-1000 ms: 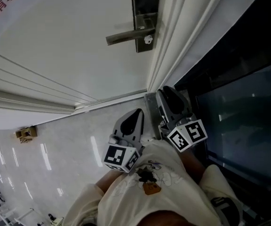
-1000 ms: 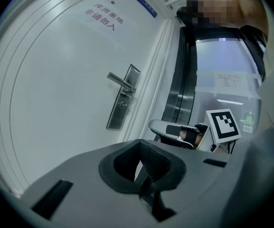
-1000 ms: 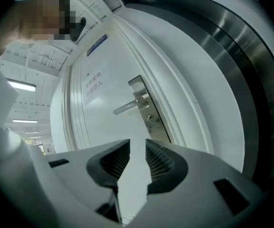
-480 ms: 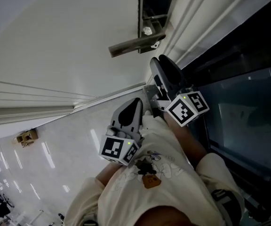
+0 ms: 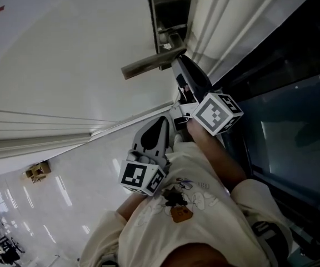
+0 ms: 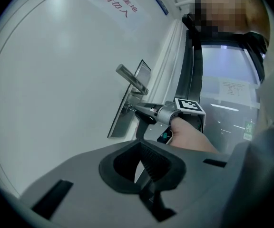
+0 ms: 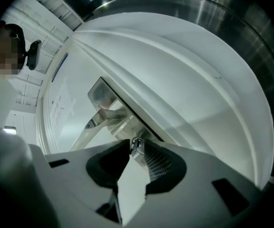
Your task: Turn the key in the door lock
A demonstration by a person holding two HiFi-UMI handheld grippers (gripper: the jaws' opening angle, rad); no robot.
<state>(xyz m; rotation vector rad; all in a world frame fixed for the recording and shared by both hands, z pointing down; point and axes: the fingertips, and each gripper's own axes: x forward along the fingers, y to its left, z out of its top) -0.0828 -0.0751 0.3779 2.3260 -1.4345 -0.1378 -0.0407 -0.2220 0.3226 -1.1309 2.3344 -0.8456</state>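
A steel lock plate (image 5: pixel 171 15) with a lever handle (image 5: pixel 149 63) sits on the white door (image 5: pixel 82 54). My right gripper (image 5: pixel 178 60) reaches up to the plate just under the handle. In the right gripper view a small silver key (image 7: pixel 137 145) sticks out of the plate (image 7: pixel 101 96), between the tips of my right gripper (image 7: pixel 136 147). Its jaws are closing, and the pads stand on either side of the key without pressing on it. My left gripper (image 5: pixel 161 121) hangs lower, away from the door, shut and empty. From the left gripper view my right gripper (image 6: pixel 130 109) meets the plate (image 6: pixel 120 125).
White door-frame mouldings (image 5: pixel 221 32) run beside the lock, with a dark glass panel (image 5: pixel 293 121) to their right. A glossy tiled floor (image 5: pixel 65 188) lies below, with a small brown box (image 5: pixel 36 171) on it. The person's cream shirt (image 5: pixel 188 221) fills the bottom.
My right gripper has risen from low beside the door frame up to the lock plate under the handle. My left gripper has stayed low, about where it was.
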